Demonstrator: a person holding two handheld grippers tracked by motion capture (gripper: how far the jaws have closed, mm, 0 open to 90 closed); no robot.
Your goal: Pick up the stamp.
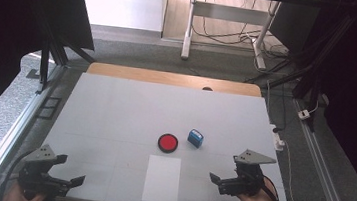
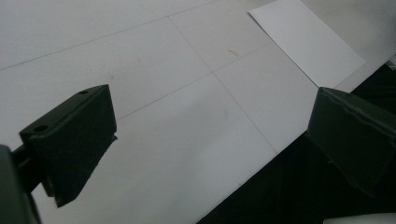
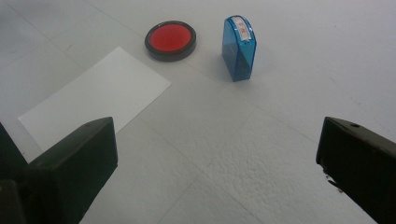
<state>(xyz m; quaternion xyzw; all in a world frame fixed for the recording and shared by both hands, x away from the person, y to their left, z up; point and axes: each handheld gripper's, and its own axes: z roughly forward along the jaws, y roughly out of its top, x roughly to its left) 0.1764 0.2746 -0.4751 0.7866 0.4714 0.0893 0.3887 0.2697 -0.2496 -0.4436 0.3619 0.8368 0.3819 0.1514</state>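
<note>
both grippers empty, jaws apart: left gripper (image 1: 65, 181) at table (image 1: 115, 109) corner, right gripper (image 1: 222, 178) near stamp (image 1: 195, 137), ink pad (image 1: 167, 142), paper (image 1: 162, 179).

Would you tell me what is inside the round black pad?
The pad is open, showing a flat red ink surface filling its black rim; nothing lies on it. Its underside against the table is hidden.

Light falls evenly and softly on the grey table (image 1: 115, 109), bright enough but flat, with no harsh glare. The far floor glows brighter, while both sides of the room sink into near black. The high view is grainy and slightly soft. Up close, the black jaws blur at the bottom edges, casting faint shadows. The blue stamp (image 3: 238, 48) and red ink pad (image 3: 170, 39) stay fairly crisp.
</note>
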